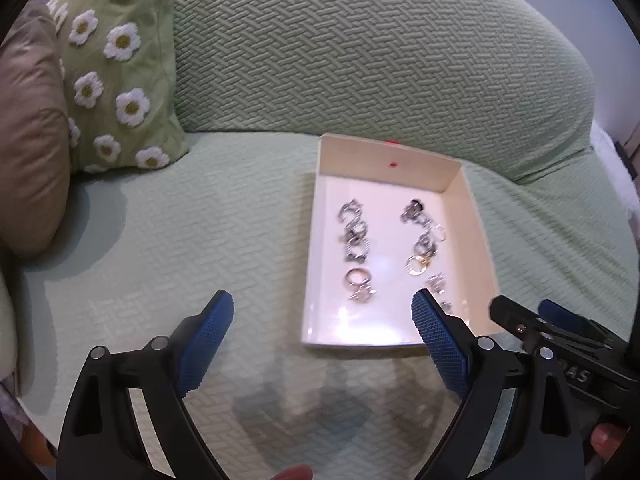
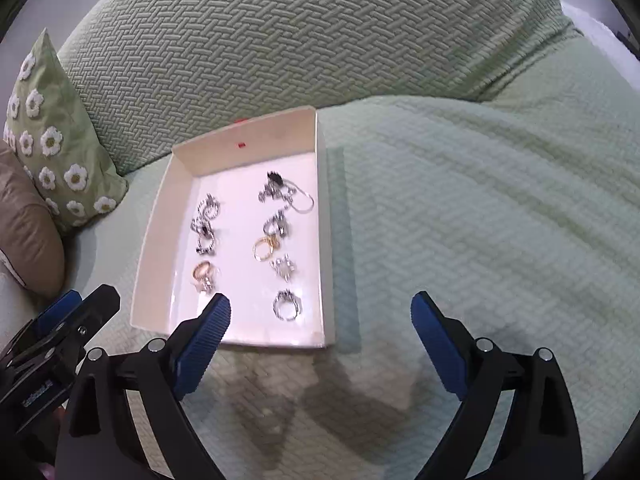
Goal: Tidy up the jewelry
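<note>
Lying between both splayed tongs — left tongs [image 1: 323, 311], right tongs [image 2: 321, 310] — white tray [image 2: 154, 236], rings [image 2: 266, 249] inside

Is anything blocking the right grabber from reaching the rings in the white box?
Nothing visible does. The right gripper has its jaws open above the near end of the open white box, and the rings lie uncovered.

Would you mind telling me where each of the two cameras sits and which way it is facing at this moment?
Left wrist: on the left gripper, looking forward and down over the sofa seat; the white tray of rings lies ahead to the right, the daisy cushion to the left; its open fingers and the right gripper show.
Right wrist: on the right gripper, facing the same way; the white tray lies ahead-left; its open fingers and the left gripper show.
Shared: tray, rings, daisy cushion, green sofa cover.
</note>
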The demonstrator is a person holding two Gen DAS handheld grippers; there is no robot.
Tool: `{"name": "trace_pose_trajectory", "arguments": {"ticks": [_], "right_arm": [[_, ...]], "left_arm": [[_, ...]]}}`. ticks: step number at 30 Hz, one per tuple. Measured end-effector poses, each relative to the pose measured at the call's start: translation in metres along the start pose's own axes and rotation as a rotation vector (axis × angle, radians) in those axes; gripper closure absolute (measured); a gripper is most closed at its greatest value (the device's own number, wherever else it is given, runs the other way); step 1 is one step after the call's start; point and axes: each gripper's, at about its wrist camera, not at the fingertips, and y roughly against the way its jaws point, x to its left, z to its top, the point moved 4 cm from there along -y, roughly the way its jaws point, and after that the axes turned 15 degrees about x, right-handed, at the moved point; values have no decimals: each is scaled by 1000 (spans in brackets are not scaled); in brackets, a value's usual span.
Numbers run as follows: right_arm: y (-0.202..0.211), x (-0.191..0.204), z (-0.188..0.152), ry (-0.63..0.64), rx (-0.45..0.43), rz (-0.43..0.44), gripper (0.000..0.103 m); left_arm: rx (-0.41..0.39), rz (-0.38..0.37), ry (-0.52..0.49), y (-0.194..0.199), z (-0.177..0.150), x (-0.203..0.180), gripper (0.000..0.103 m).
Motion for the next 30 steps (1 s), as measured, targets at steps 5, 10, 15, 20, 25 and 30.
{"name": "trace_pose_trajectory", "arguments": {"ticks": [5, 10, 15, 20, 25, 30], "right_arm": [[-5, 2, 0, 14, 22, -4, 13], [-8, 7, 0, 30, 33, -13, 12], [-6, 13, -1, 51, 27, -20, 12], [-3, 14, -1, 57, 14, -30, 13], [-3, 15, -1, 63, 10, -35, 13], [-2, 13, -1, 64, 7, -41, 13]], "left_arm": [[3, 8, -23, -7, 1, 0, 16], [10, 51, -37, -13, 1, 1, 17], [45, 41, -52, -20, 0, -1, 16], [31, 76, -76, -17, 0, -6, 16], [27, 98, -99, -17, 0, -8, 16], [22, 115, -113, -16, -1, -9, 16]]}}
